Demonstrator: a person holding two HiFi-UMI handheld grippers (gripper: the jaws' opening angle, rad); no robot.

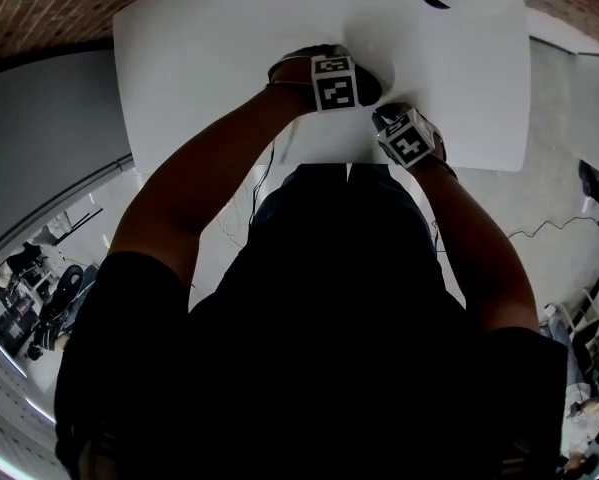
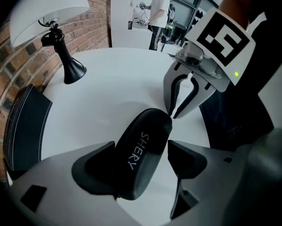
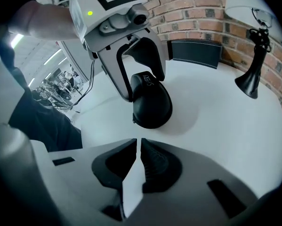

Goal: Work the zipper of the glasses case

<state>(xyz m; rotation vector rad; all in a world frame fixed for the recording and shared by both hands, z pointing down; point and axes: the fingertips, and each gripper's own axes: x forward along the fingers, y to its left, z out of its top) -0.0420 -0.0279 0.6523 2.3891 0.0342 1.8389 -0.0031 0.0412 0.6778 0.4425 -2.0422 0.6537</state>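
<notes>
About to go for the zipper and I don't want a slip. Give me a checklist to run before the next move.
1. Glasses case clamped by left gripper: ok, pads press both sides.
2. Right gripper on the zipper pull: not ok, jaws a slit apart, nothing between them.
3. Zipper pull located: cannot tell, none shows in any view.
4. Right gripper near the case's end: ok, tips right beside it.
5. Table around the case free: ok, black stand and dark folder sit well away.
</notes>
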